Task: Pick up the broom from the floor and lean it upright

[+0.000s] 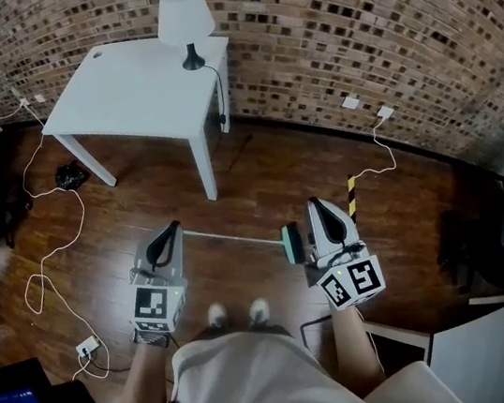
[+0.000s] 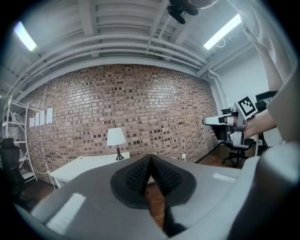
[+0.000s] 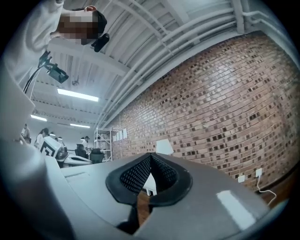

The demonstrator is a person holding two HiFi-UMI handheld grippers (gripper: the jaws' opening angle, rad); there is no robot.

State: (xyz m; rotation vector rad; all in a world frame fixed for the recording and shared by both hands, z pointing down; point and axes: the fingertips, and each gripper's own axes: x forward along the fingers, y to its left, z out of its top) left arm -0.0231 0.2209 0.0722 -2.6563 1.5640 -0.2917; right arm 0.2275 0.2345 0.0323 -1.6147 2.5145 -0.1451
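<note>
The broom (image 1: 239,239) lies flat on the wooden floor just ahead of the person's feet, its thin pale handle running left to right. Its teal head (image 1: 290,245) sits beside and partly behind my right gripper (image 1: 324,216). My left gripper (image 1: 166,243) hovers near the handle's left end. Both grippers point about level at the brick wall, well above the floor. In the left gripper view the left gripper (image 2: 150,159) is shut and empty. In the right gripper view the right gripper (image 3: 151,157) is likewise shut with nothing between its pads.
A white table (image 1: 135,91) with a white lamp (image 1: 184,21) stands against the brick wall ahead. Cables and a power strip (image 1: 87,346) trail on the floor at left. A yellow-black striped post (image 1: 351,194) and an office chair (image 1: 486,244) are at right.
</note>
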